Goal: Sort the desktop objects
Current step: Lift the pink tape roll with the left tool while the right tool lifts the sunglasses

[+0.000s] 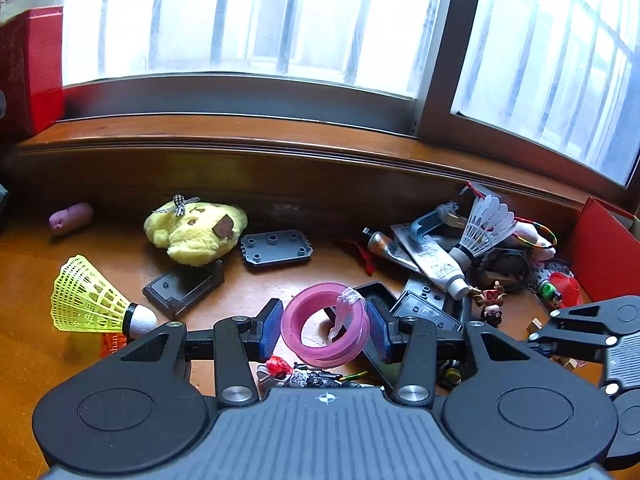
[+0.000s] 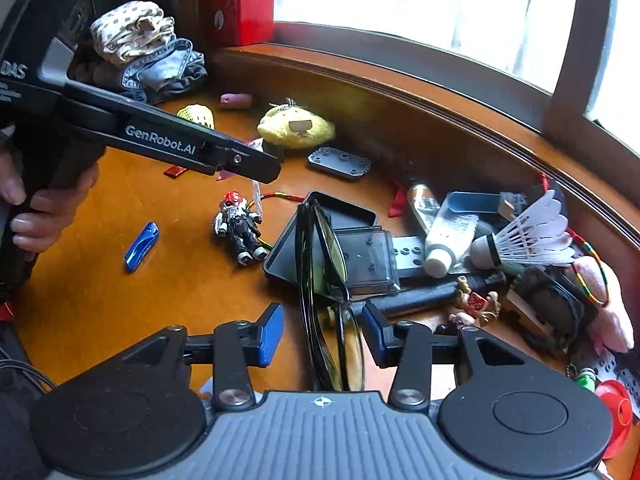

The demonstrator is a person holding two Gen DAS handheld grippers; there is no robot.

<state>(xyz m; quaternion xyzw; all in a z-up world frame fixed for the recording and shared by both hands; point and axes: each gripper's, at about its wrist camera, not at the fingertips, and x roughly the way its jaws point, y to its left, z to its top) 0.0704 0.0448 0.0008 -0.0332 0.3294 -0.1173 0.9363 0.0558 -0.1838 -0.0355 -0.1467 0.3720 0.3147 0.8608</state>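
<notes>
The left gripper [image 1: 325, 330] holds a pink tape ring [image 1: 325, 326] between its blue pads, jaws closed against the ring's sides, lifted above the desk [image 1: 256, 292]. The right gripper [image 2: 323, 334] is spread wide with nothing clamped; a pair of dark glasses [image 2: 326, 280] lies between its fingers, one lens tilted up against a black tray [image 2: 288, 248]. A small clear box [image 2: 366, 264] sits in that tray, and what it contains cannot be made out. A toy figure [image 2: 240, 226] lies just left of the tray, a blue clip [image 2: 142, 246] further left. A white tube [image 2: 448, 236] and a white shuttlecock [image 2: 528, 236] rest in the pile to the right. A red box [image 1: 604, 256] stands at the far right edge, its inside hidden.
</notes>
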